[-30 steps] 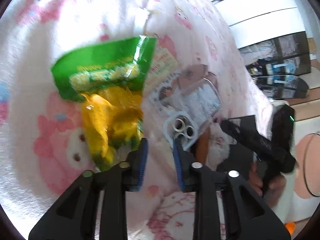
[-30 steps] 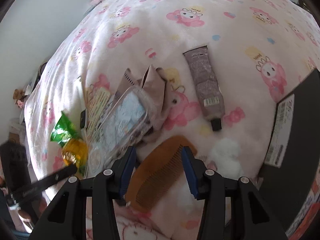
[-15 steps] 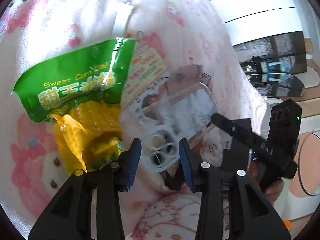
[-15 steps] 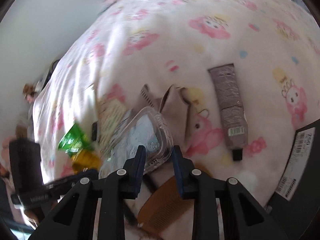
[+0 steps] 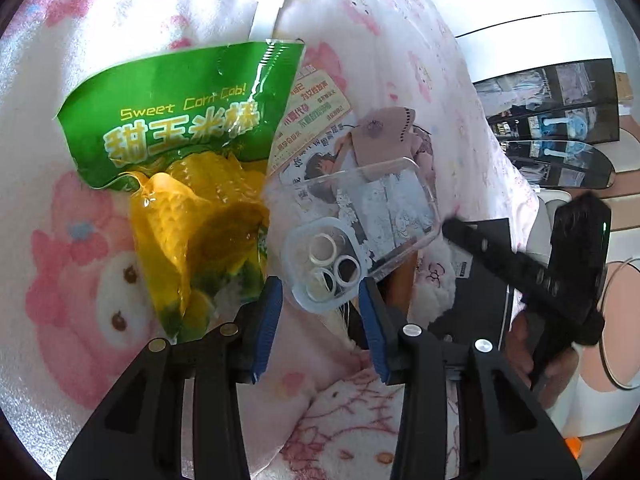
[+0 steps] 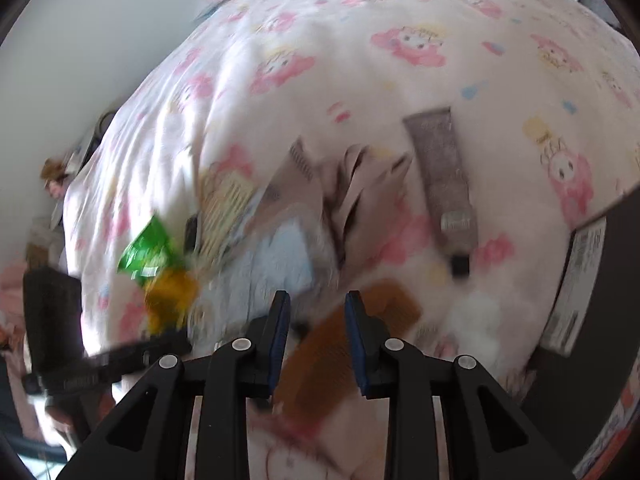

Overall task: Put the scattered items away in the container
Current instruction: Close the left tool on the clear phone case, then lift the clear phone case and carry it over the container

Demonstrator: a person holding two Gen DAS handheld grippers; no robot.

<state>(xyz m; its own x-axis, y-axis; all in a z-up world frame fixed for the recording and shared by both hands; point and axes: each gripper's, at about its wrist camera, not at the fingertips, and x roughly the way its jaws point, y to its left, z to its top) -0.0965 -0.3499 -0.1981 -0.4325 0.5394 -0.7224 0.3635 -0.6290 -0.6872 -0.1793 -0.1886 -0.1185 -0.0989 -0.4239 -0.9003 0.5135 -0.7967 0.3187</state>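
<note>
item: clear phone case (image 5: 372, 216) on pink blanket (image 5: 60, 240), beside corn packet (image 5: 188, 184) | handling: probably light, thin, bendy, slippery; take by rim | left tongs (image 5: 320, 312): spread, camera corner between, untouched | right tongs (image 6: 316, 320): just closing, grip unclear

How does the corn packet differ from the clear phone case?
The corn packet is opaque green and yellow and bulges with its contents; the clear phone case is see-through, flat and rigid. The packet lies left of the left gripper; the case sits straight ahead of it. Both rest on the pink blanket.
</note>
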